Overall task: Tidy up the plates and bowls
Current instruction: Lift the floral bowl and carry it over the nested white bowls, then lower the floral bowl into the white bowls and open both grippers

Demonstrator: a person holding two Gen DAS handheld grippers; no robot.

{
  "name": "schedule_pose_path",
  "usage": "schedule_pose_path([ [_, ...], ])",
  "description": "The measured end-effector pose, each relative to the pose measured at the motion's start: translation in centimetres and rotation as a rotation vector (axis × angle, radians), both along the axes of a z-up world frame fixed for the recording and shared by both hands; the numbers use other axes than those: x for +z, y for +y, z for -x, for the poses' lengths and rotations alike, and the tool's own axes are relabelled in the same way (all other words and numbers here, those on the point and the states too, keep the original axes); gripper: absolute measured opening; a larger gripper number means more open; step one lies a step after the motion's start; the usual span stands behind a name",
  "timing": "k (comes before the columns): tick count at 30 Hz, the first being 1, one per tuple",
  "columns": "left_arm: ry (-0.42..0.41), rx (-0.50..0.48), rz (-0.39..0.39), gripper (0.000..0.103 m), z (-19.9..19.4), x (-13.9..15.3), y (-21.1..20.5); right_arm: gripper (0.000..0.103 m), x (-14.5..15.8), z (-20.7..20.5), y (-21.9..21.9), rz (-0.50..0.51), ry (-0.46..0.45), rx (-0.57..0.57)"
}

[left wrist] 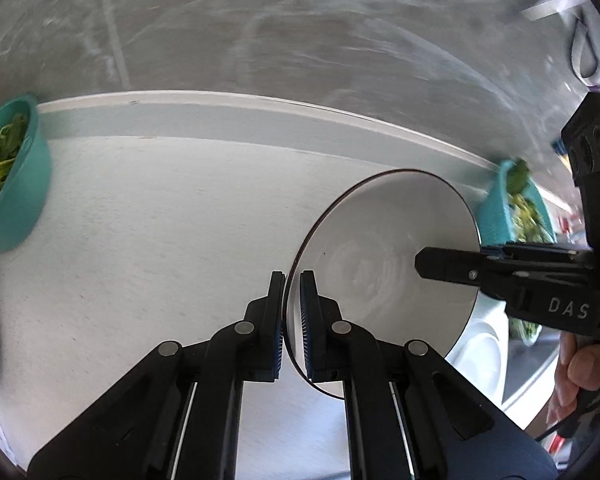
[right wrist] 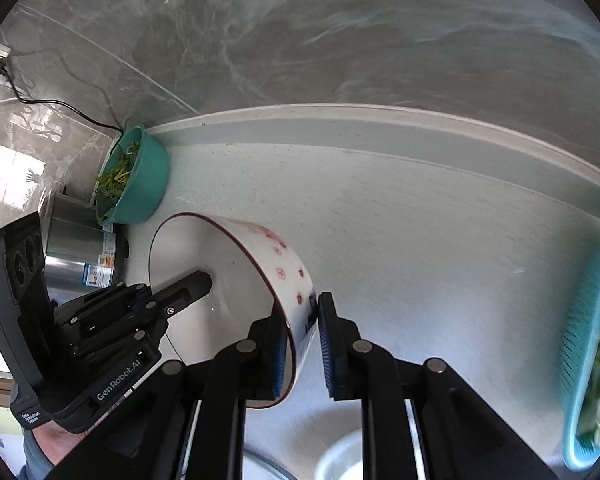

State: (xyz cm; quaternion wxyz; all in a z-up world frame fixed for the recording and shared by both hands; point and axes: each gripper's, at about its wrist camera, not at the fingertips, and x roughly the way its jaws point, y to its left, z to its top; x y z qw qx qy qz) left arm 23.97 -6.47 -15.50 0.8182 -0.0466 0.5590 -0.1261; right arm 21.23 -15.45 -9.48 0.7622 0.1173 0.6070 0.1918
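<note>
Both tongs are gripping one white bowl (right wrist: 228, 280) by opposite sides of its rim: left tongs (left wrist: 292, 280) closed tight on the thin edge, right tongs (right wrist: 300, 304) pinching the red-patterned wall. It is hanging tilted above the bench (left wrist: 140, 220), between two teal baskets of greens (right wrist: 136, 176).

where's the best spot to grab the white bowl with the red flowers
By its thin rim, one pad inside and one outside the wall, coming from above. The white bowl is deep with steep, flaring sides, too wide to span. Both claws grip so now: left claw, right claw on opposite edges.
</note>
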Motion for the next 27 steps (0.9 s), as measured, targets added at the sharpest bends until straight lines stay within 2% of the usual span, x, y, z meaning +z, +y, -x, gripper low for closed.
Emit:
schedule_pose_path([
  [5, -0.009, -0.074, 0.002, 0.006, 3.7, 2.2, -5.3, 0.017, 1.6, 4.0, -4.4, 0.004, -0.012, -0.024],
  [11, -0.004, -0.156, 0.005, 0.006, 8.1, 3.4, -11.5, 0.017, 2.0, 8.5, -9.3, 0.01, -0.009, -0.062],
  [16, 0.043, -0.201, 0.013, 0.006, 10.7, 1.4, -15.0, 0.017, 0.3, 11.1, -12.1, -0.005, 0.021, -0.09],
  [25, 0.114, -0.223, -0.021, 0.006, 11.9, -3.7, -16.5, 0.017, -3.5, 14.1, -13.4, 0.008, 0.074, -0.09],
  [27, 0.111, -0.232, -0.049, 0.006, 12.0, -4.5, -16.4, 0.017, -4.1, 14.4, -13.5, 0.009, 0.081, -0.092],
])
